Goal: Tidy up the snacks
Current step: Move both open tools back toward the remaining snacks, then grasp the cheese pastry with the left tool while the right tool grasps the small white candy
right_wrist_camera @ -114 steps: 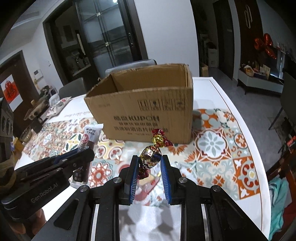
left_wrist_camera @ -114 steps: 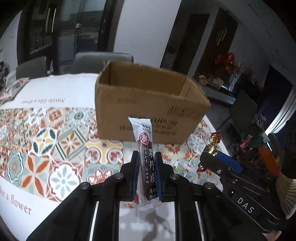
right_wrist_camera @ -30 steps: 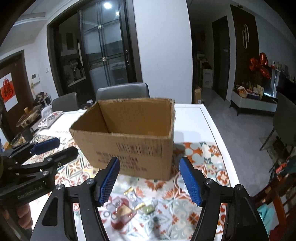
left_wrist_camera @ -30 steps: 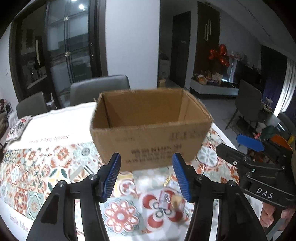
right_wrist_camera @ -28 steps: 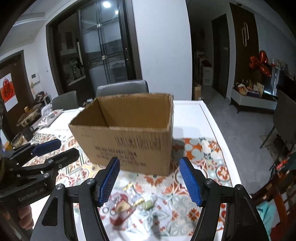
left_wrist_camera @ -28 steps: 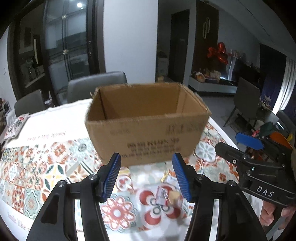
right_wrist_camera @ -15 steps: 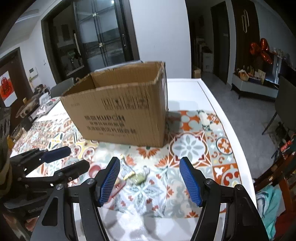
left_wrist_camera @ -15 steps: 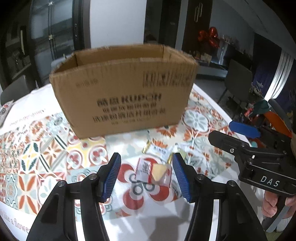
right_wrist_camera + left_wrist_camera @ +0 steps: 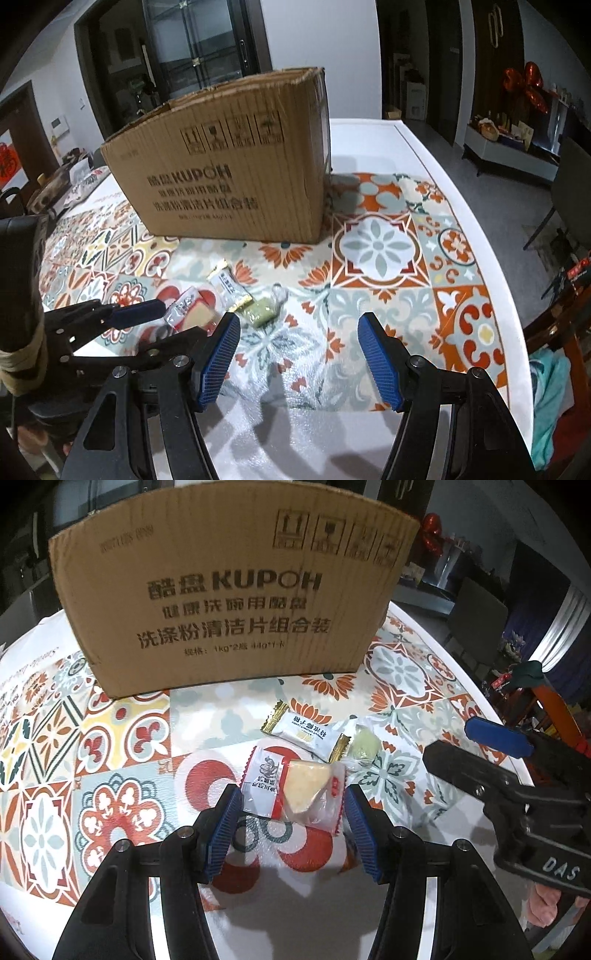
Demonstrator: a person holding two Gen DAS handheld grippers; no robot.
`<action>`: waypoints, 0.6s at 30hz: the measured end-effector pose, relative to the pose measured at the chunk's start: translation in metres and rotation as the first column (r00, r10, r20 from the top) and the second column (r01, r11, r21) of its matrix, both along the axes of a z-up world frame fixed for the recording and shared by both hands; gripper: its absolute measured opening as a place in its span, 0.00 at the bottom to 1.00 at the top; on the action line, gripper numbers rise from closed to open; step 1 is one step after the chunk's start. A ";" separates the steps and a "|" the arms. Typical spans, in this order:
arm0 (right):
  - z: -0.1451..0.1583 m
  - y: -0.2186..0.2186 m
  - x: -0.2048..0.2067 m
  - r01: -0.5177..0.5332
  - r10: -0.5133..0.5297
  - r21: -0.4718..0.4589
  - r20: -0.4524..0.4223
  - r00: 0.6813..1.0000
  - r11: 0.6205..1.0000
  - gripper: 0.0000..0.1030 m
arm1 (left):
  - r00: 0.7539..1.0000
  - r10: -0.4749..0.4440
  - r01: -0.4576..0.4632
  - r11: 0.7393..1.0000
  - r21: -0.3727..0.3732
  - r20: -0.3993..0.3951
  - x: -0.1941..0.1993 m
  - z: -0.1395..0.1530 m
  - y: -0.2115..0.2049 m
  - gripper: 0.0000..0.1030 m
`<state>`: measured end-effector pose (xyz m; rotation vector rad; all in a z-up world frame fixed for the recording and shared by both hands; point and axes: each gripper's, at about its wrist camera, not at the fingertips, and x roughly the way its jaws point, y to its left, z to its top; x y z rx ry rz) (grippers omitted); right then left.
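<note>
A brown cardboard box (image 9: 229, 587) stands on the patterned table; it also shows in the right wrist view (image 9: 229, 162). Three wrapped snacks lie in front of it: a clear red-edged pack with a yellow wedge (image 9: 295, 790), a white gold-ended bar (image 9: 306, 734) and a small green sweet (image 9: 364, 744). My left gripper (image 9: 291, 830) is open, its jaws on either side of the wedge pack, low over the table. My right gripper (image 9: 297, 354) is open and empty, to the right of the green sweet (image 9: 258, 312), the bar (image 9: 231, 286) and the wedge pack (image 9: 192, 312).
The tiled tablecloth (image 9: 380, 247) covers the table, whose right edge (image 9: 480, 229) runs close by. Chairs and a dark glass cabinet (image 9: 199, 48) stand behind the box. The right gripper's body (image 9: 509, 790) shows at the right of the left wrist view.
Both grippers, which held a bar and a sweet 3.8 s ago, are now open and empty. Over the last second both have dropped from above the box down to the snacks on the table.
</note>
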<state>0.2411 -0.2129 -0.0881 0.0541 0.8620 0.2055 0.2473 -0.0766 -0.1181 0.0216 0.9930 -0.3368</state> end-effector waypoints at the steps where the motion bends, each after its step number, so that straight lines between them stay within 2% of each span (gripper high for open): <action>1: -0.001 0.000 0.000 0.000 0.000 0.000 -0.004 1.000 1.000 0.65 | 1.000 0.001 -0.001 1.000 0.001 -0.001 0.000 -0.001 0.000 0.55; 7: -0.007 0.000 0.002 0.003 -0.003 0.008 -0.020 1.000 1.000 0.65 | 1.000 0.013 -0.014 1.000 0.017 0.017 0.007 -0.003 -0.004 0.55; 13: -0.009 0.000 0.002 0.003 -0.003 0.013 -0.028 1.000 1.000 0.65 | 0.998 0.014 -0.013 1.000 -0.004 0.059 0.002 -0.002 -0.001 0.38; 14: -0.009 0.000 0.002 0.003 -0.003 0.013 -0.028 1.000 1.000 0.65 | 0.998 0.020 -0.019 1.000 -0.017 0.062 0.001 -0.001 0.002 0.31; 15: -0.009 0.001 0.002 0.003 -0.002 0.014 -0.029 1.000 1.000 0.65 | 0.998 0.021 -0.019 0.999 -0.035 0.060 0.001 0.001 0.004 0.18; 18: -0.010 0.004 0.003 -0.004 0.005 0.021 -0.035 0.999 1.000 0.65 | 0.998 0.018 -0.016 0.999 -0.040 0.059 0.002 0.003 0.007 0.17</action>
